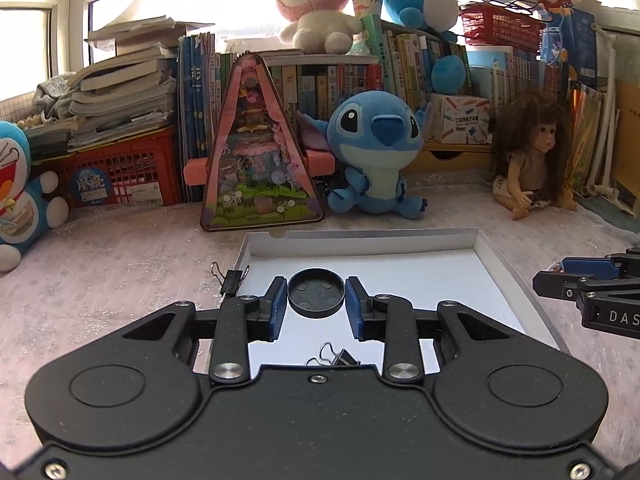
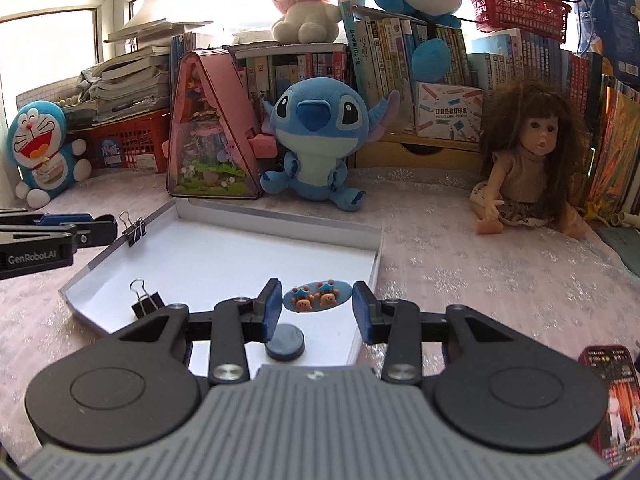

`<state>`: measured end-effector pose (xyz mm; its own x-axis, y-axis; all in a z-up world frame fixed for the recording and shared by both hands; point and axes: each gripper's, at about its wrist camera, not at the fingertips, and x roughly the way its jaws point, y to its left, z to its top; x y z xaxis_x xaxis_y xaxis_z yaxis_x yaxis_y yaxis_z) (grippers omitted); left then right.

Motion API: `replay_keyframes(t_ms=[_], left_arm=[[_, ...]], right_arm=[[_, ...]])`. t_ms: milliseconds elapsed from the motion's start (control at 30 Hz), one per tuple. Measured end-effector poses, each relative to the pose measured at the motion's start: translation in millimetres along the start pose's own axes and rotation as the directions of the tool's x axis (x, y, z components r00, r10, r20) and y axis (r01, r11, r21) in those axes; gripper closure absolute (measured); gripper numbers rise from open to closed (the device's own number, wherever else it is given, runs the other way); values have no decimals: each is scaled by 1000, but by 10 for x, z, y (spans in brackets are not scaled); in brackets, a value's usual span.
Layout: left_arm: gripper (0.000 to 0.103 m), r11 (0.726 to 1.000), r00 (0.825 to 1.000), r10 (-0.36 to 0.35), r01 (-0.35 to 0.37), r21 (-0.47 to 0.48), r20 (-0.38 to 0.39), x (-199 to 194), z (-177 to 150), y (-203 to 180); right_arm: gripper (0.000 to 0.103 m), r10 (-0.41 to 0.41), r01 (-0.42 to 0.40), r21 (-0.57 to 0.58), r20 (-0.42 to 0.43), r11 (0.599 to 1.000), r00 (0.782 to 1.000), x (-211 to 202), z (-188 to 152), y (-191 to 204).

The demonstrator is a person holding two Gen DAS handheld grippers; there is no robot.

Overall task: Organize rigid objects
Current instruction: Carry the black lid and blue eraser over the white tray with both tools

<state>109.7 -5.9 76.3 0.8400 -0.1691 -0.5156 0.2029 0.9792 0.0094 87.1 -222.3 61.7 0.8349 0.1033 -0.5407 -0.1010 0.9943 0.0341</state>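
Observation:
A shallow white box lid point(image 1: 486, 246) lies on the pink cloth; it also shows in the right wrist view point(image 2: 280, 222). My left gripper point(image 1: 316, 298) is open, its blue pads on either side of a round black cap point(image 1: 316, 294) that lies in the tray. My right gripper point(image 2: 316, 312) is open over the tray's near right corner, above a blue oval badge with two bears point(image 2: 316, 296). A dark round disc point(image 2: 285, 347) lies just below the right gripper's left finger. One black binder clip point(image 2: 146, 300) lies in the tray, another point(image 2: 134, 228) sits on the tray's left rim.
Stitch plush point(image 1: 376, 156), a pink triangular toy case point(image 1: 258, 152), a doll point(image 1: 528, 156), a Doraemon plush point(image 2: 40, 152), red crates and rows of books line the back. A red card point(image 2: 612, 396) lies at the right. The left gripper point(image 2: 60, 236) shows at the tray's left.

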Motion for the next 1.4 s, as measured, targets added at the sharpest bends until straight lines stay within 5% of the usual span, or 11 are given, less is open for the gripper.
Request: replay_keyframes(t_ms=[700, 1400], left_arm=[[74, 999, 990, 13, -17, -31, -142, 751, 76, 35], [74, 1000, 975, 23, -26, -12, -221, 1063, -16, -18]], right_arm=[[59, 4, 5, 63, -144, 998, 990, 682, 127, -15], [59, 15, 6, 86, -247, 996, 969, 975, 107, -10]])
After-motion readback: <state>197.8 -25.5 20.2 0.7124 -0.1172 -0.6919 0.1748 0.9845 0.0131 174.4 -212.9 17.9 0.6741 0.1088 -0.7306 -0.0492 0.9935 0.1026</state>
